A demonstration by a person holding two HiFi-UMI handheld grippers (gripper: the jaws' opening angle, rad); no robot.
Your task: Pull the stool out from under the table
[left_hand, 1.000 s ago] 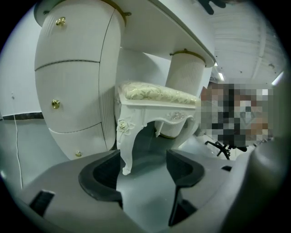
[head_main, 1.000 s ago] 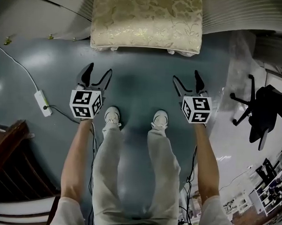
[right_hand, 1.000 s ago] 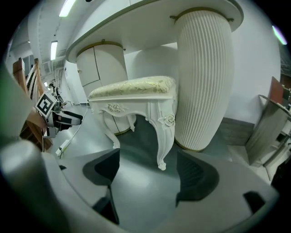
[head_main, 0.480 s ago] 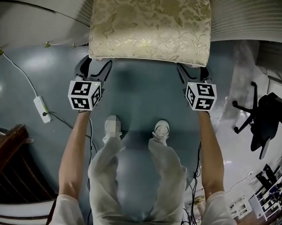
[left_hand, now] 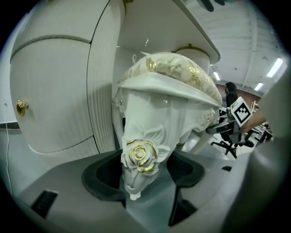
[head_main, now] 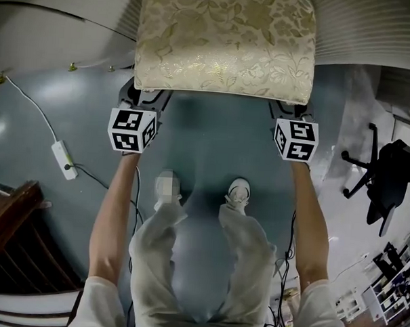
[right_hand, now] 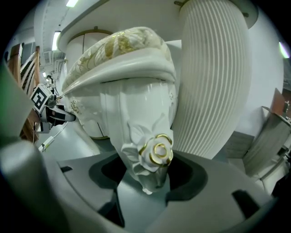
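The stool [head_main: 224,42] has a gold-patterned cushion and white carved legs, and it stands partly under the white table at the top of the head view. My left gripper [head_main: 145,96] reaches under its front left corner. In the left gripper view the rose-carved leg [left_hand: 141,136] sits between the dark pads of that gripper [left_hand: 143,175], which touch it on both sides. My right gripper [head_main: 289,110] is at the front right corner. Its jaws have just been closing, and its view shows the other carved leg [right_hand: 145,132] pinched in this gripper [right_hand: 148,175].
A fluted white table pedestal [right_hand: 213,77] rises just behind the right leg. A white cabinet door with a gold knob [left_hand: 21,107] is left of the stool. A power strip [head_main: 61,158] with its cable lies on the floor at left, an office chair [head_main: 387,181] at right. The person's foot [head_main: 239,191] stands behind the grippers.
Both grippers moved forward from the open floor to the stool's front corners. Their jaws slid under the cushion's edge and around the two front legs.
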